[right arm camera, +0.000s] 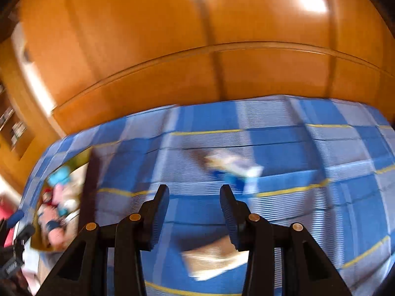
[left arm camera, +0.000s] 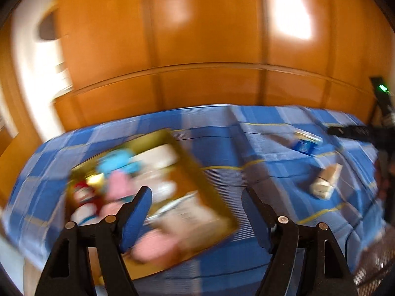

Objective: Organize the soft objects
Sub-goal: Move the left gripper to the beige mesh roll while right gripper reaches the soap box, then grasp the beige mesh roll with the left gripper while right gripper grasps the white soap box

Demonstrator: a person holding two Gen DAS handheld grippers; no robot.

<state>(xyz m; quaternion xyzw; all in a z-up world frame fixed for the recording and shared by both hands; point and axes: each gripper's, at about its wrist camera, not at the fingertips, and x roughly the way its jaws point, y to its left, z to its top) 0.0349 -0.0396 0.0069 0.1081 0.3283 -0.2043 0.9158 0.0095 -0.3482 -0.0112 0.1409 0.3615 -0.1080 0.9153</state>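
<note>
Both views are motion-blurred. A gold-rimmed box (left arm camera: 197,170) lies on the blue plaid cloth (left arm camera: 246,153) and holds soft toys: a light blue one (left arm camera: 116,160), a pink one (left arm camera: 118,185), a red and white one (left arm camera: 81,192) and another pink one (left arm camera: 153,246) at its near edge. My left gripper (left arm camera: 196,199) is open and empty, just above the box's near right part. My right gripper (right arm camera: 195,197) is open and empty over the cloth (right arm camera: 296,143). The box (right arm camera: 84,162) sits at far left there.
A blue and white packet (left arm camera: 306,140) (right arm camera: 234,167) and a beige folded item (left arm camera: 325,180) (right arm camera: 214,256) lie on the cloth right of the box. An orange wooden panel wall (left arm camera: 197,37) stands behind. A black stand with a green light (left arm camera: 382,91) is at the right edge.
</note>
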